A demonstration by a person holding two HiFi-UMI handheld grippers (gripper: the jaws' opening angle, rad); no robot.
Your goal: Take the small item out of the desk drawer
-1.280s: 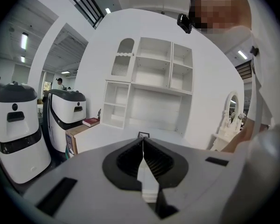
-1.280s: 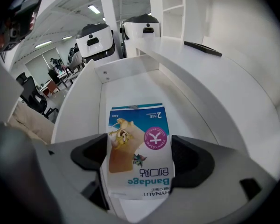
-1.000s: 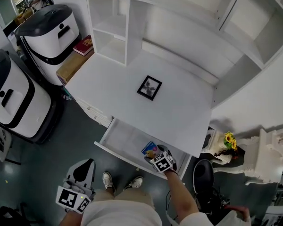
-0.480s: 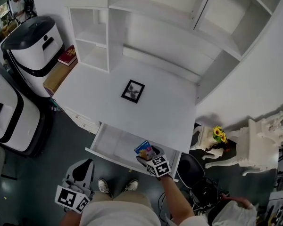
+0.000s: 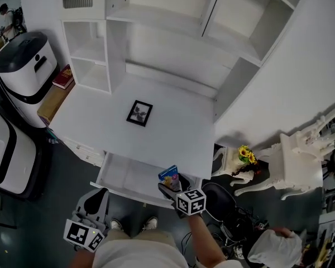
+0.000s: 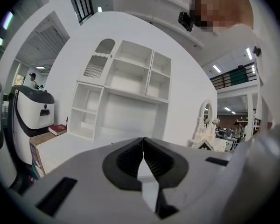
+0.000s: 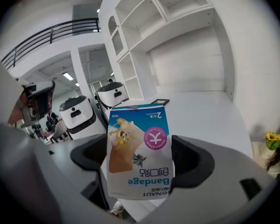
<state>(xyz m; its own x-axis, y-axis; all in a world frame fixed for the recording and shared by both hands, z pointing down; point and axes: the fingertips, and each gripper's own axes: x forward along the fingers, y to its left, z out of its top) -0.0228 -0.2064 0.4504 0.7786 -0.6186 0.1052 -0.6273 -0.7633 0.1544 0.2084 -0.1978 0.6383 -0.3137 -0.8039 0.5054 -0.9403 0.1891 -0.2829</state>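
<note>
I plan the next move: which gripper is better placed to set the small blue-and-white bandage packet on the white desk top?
Right. The right gripper is shut on the blue-and-white bandage packet, above the open white drawer beside the desk top. The left gripper is shut, empty, farther away.

Small flat bandage carton point(image 7: 140, 150): blue band along the top, cartoon art on a tan panel, pink round sticker, white lower edge. "Bandage" print reads upside down in the right gripper view. It is clamped between the jaws of the right claw point(image 7: 140, 164), standing roughly upright and sticking out well past the jaw tips. In the head view the carton point(image 5: 168, 174) sits over the right end of the white shallow drawer point(image 5: 123, 178). The drawer is open, pulled out from under the front edge of the white desk point(image 5: 173, 133).
</note>
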